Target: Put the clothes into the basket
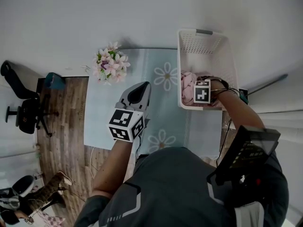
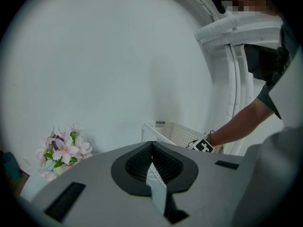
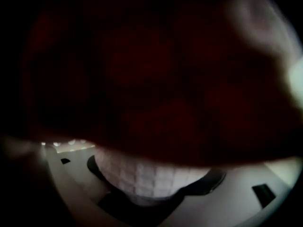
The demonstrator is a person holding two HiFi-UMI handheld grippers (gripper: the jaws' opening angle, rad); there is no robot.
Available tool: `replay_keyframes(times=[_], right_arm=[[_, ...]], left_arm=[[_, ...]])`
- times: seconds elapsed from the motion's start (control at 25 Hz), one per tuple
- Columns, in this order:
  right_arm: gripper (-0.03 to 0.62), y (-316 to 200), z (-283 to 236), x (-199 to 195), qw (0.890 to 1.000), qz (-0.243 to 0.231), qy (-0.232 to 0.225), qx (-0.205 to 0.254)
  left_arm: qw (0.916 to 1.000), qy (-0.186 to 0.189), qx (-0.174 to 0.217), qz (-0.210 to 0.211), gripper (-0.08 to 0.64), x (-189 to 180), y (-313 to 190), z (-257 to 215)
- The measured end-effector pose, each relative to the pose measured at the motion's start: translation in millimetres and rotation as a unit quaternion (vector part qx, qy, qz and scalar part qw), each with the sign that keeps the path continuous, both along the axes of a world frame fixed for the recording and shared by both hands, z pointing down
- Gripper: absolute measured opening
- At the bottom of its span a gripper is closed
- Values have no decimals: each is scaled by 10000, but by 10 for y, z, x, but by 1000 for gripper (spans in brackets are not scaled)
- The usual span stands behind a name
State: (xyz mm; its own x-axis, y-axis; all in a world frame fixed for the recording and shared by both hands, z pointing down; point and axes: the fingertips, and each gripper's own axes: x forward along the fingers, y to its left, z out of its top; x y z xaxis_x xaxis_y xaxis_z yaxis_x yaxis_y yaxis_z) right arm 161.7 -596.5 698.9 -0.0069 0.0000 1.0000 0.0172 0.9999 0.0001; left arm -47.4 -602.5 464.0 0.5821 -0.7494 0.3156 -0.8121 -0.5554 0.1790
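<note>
Fingers apart, the right gripper (image 1: pixel 200 87) sits among clothes (image 1: pixel 188 83) in the basket (image 1: pixel 201 44); left gripper (image 1: pixel 142 87) fingers are together.

This looks like a room in a home. A table (image 1: pixel 173 115) wears a pale blue cloth printed with daisies, with a bunch of pink and white flowers (image 1: pixel 110 63) on it. A white plastic laundry basket (image 1: pixel 203 44) holds pink clothes (image 1: pixel 188 83). Beside the table are a wood-plank floor (image 1: pixel 66 126) and a black swivel chair (image 1: pixel 27 115) (the office kind).
</note>
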Motion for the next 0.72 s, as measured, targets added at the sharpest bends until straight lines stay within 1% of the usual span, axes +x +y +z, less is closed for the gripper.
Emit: replay_keyframes(times=[0.12, 0.28, 0.56, 0.72], right_arm=[[358, 0, 39, -10, 9999, -33, 45, 91], [364, -9, 54, 10, 9999, -28, 74, 105], [368, -20, 70, -4, 9999, -40, 10, 128], [374, -27, 60, -24, 9998, -60, -72, 171]], left_arm=[[10000, 40, -56, 10, 9, 19, 61, 36], [10000, 50, -65, 28, 9, 38, 152, 34], [10000, 6, 33, -14, 9, 29, 337, -25], [9999, -15, 87, -120, 9, -36, 515, -81]])
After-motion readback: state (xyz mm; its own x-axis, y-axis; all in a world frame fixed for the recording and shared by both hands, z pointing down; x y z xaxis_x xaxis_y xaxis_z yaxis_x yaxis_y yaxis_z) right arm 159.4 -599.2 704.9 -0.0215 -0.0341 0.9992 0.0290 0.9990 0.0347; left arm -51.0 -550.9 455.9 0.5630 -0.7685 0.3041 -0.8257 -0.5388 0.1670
